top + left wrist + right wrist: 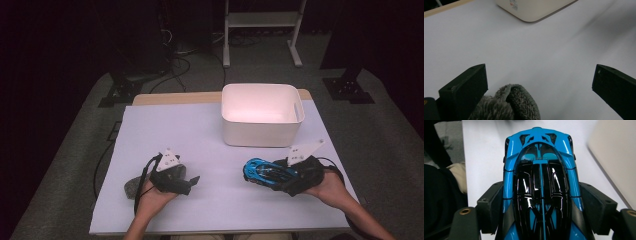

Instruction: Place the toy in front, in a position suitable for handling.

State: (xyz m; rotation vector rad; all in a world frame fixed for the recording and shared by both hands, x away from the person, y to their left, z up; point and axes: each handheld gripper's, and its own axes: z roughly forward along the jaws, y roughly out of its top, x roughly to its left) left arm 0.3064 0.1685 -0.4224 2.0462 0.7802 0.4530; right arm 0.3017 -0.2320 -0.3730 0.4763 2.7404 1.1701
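Car: blue toy car (540,182) clamped by its flanks in right gripper (280,176), near front of white bin (262,131), nose pointing away from the hand.
Slip risk: glossy body, pads (490,206) grip only the rear half; a tilt could let it nose down and drop short of bin.
Collision risk: low carry could clip bin's front wall.
Left gripper (539,82): jaws wide, nothing pinched, grey fuzzy cloth (509,105) by one jaw, well left of bin.
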